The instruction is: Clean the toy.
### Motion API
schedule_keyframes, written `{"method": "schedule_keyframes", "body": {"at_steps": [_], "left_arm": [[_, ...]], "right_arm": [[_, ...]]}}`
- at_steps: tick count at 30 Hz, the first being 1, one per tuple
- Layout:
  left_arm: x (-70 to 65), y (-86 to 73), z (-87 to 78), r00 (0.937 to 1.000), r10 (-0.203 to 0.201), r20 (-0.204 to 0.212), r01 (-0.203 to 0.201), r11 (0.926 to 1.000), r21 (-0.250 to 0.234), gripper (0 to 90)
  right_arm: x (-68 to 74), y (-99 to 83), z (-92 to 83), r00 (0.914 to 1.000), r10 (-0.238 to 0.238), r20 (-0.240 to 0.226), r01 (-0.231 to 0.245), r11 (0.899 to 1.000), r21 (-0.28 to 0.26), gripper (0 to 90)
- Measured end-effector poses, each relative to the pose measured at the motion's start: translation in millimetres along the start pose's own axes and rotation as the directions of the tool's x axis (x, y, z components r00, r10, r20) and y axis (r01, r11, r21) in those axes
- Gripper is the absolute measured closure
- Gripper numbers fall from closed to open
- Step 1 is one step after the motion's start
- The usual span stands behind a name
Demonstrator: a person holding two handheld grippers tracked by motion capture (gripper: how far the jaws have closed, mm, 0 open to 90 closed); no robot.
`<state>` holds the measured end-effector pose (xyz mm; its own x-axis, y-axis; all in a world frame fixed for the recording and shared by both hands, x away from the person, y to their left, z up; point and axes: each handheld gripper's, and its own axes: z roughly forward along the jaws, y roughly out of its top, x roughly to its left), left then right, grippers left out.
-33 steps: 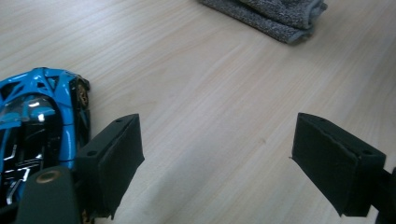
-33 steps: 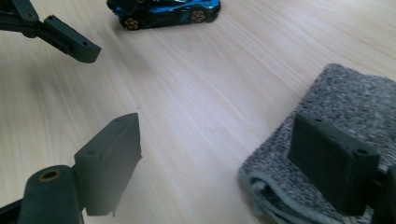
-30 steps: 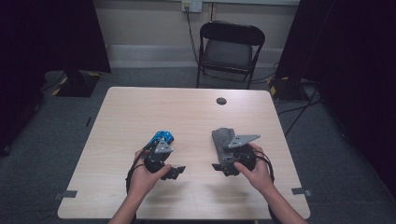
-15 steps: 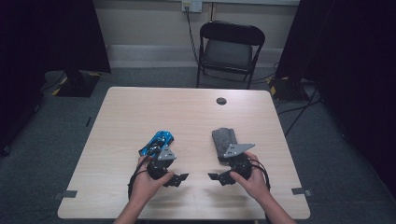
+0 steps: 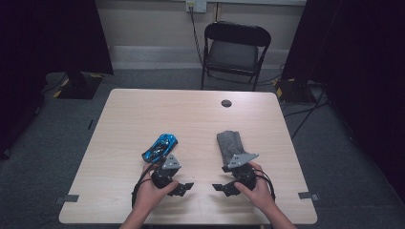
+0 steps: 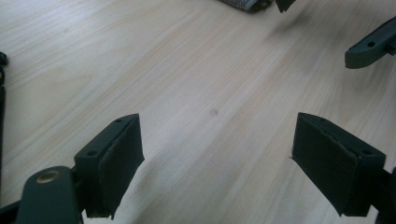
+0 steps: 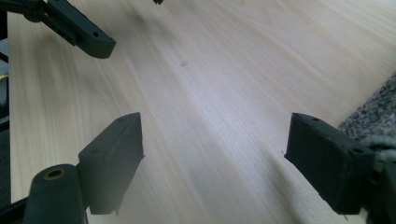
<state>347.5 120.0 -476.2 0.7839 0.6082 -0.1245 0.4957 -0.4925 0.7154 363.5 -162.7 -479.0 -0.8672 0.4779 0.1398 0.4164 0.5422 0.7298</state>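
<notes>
Both my grippers (image 5: 184,187) (image 5: 218,187) sit low in the frame, jaws wide and empty — blue toy car (image 5: 160,147) and grey cloth (image 5: 229,143) lie just above, unclaimed.

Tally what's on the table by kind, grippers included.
Toy car, blue: 1
Grey felt-like piece: 1
Small dark round disc near the far edge: 1
Grippers, both open and holding nothing: 2 (left gripper, right gripper)
Total: 5
</notes>
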Motion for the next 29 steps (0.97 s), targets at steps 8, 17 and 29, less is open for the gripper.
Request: {"method": "schedule_keyframes", "body": {"at_steps": [8,17,29], "left_arm": [[-1.9,-2.2,3.1,0.9998,0.02,0.003,-0.02,0.9998,0.01,16.0],[-5.1,-6.7,9.7,0.999,0.044,0.008,-0.044,0.9985,0.033,16.0],[-3.5,-9.0,12.1,0.9979,0.063,0.011,-0.064,0.9966,0.051,16.0]], "right_arm": [[1.0,-3.7,3.3,1.0,-0.002,-0.001,0.002,1.0,0.006,17.7],[2.4,-9.4,7.9,0.9998,-0.019,0.004,0.019,1.0,0.016,17.7],[4.4,-14.0,13.1,0.9991,-0.042,0.007,0.042,0.999,0.025,17.7]]}}
